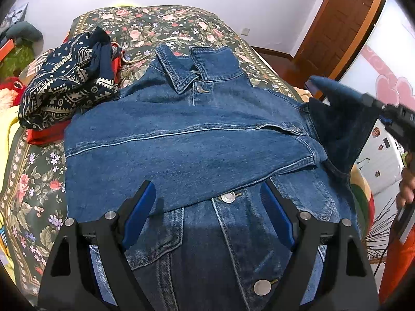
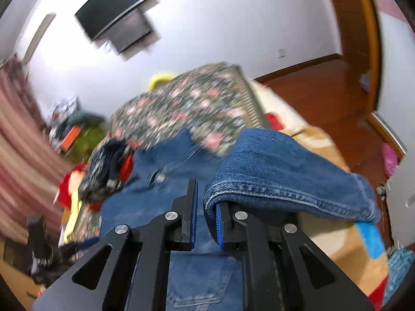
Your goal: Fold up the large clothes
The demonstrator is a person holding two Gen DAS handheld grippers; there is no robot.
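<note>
A blue denim jacket [image 1: 186,140] lies front up on the floral bedspread [image 1: 160,23], collar at the far end. One sleeve is folded across its chest. My left gripper [image 1: 207,202] is open and empty, hovering just above the jacket's lower front. My right gripper [image 2: 206,207] shows at the right edge of the left wrist view [image 1: 389,108]. It holds up the other sleeve [image 2: 285,171], which drapes over its right finger. Its jaws stand slightly apart with no cloth seen between the pads. The right wrist view is blurred by motion.
A pile of patterned navy cloth [image 1: 67,77] over red fabric [image 1: 46,132] lies on the bed left of the jacket. A wooden door [image 1: 345,23] and wood floor are at the right. A dark screen [image 2: 116,18] hangs on the white wall.
</note>
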